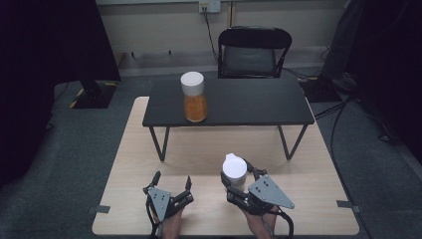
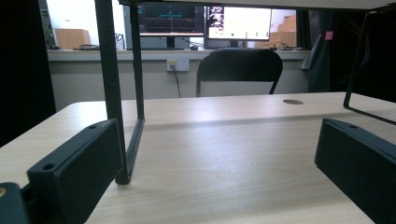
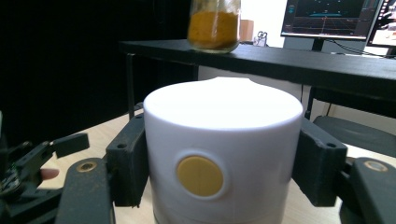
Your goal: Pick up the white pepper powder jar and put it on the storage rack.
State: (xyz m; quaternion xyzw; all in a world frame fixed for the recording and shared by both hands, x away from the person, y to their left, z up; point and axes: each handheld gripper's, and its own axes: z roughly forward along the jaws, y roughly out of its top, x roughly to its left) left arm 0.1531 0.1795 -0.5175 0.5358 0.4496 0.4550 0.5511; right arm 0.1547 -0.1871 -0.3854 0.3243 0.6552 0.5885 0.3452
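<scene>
Right gripper [image 1: 238, 180] clamps a white-lidded jar [image 1: 234, 171] from both sides, above the near edge of the wooden table [image 1: 199, 154]. Left gripper [image 1: 172, 181] rests beside it, jaws spread, holding nothing. A second jar [image 1: 193, 97] of orange powder stands on the black shelf [image 1: 249, 102].

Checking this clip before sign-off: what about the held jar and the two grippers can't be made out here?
- Jar contents: in the right gripper view the white lid and the bottom edge hide its body; in the high view the right gripper covers it.
- Whether its base is off the table: hidden likewise.
- Left gripper: open, its jaws cut by the left gripper view's edges.
</scene>
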